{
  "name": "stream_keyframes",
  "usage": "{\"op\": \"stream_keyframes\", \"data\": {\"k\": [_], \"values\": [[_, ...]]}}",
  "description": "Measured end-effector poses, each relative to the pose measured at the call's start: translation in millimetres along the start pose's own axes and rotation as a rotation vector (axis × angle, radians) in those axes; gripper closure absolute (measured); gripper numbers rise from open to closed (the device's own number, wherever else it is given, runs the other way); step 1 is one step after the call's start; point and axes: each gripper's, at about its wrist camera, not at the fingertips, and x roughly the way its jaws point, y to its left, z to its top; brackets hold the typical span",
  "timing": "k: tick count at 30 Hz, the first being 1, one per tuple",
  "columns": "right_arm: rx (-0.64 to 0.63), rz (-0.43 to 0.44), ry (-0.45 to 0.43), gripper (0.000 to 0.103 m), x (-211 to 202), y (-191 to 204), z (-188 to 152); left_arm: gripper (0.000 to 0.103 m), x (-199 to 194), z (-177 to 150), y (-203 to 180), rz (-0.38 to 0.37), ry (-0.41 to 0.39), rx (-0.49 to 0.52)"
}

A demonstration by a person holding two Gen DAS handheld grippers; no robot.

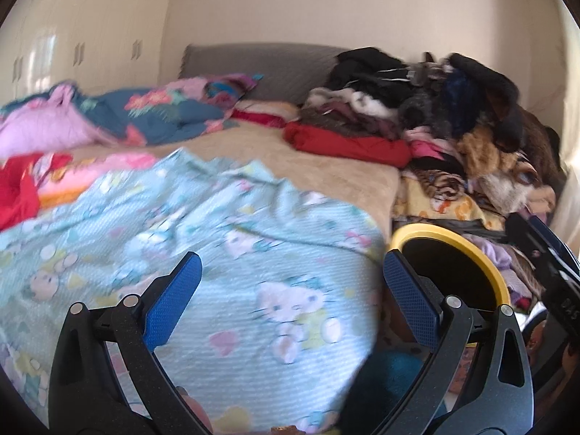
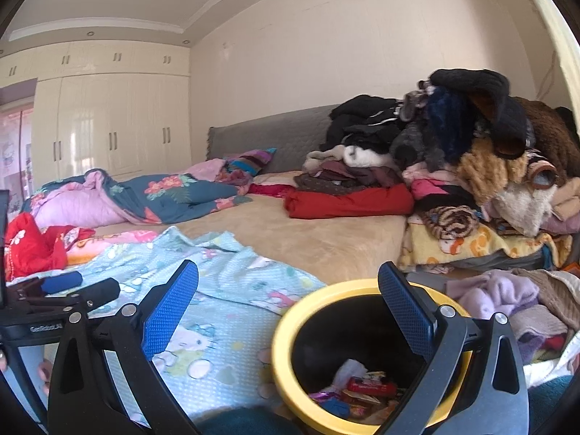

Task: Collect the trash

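Note:
A black bin with a yellow rim [image 2: 290, 330] stands beside the bed at the lower right of the right wrist view. Wrappers and other trash [image 2: 357, 386] lie at its bottom. The bin also shows in the left wrist view [image 1: 482, 253], behind the right finger. My right gripper [image 2: 288, 286] is open and empty, its right finger over the bin's mouth. My left gripper [image 1: 291, 275] is open and empty above the light blue cartoon blanket [image 1: 217, 239]. The left gripper also shows at the left edge of the right wrist view [image 2: 72, 286].
The bed [image 2: 326, 232] has a beige cover, a flowered quilt [image 2: 145, 195] at the back left and a red garment [image 2: 32, 246] at the left. A tall pile of clothes [image 2: 471, 166] fills its right side. White wardrobes [image 2: 108, 123] stand behind.

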Motion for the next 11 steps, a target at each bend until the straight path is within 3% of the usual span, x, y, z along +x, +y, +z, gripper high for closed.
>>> {"op": "stream_keyframes", "data": {"k": [3, 6, 10, 11], "values": [[-0.028, 0.141, 0.062, 0.006, 24.8, 40.9, 6.9, 0.011, 4.5, 4.7, 53.7, 0.089, 0.040, -0.110], [-0.084, 0.348, 0.175, 0.006, 57.6, 115.2, 2.4, 0.011, -0.9, 6.1, 138.0, 0.346, 0.062, -0.209], [-0.241, 0.635, 0.418, 0.006, 101.8, 249.1, -35.7, 0.011, -7.5, -13.3, 251.6, 0.586, 0.157, -0.380], [-0.241, 0.635, 0.418, 0.006, 101.8, 249.1, -35.7, 0.011, -7.5, -18.1, 270.8, 0.620, 0.172, -0.406]]}}
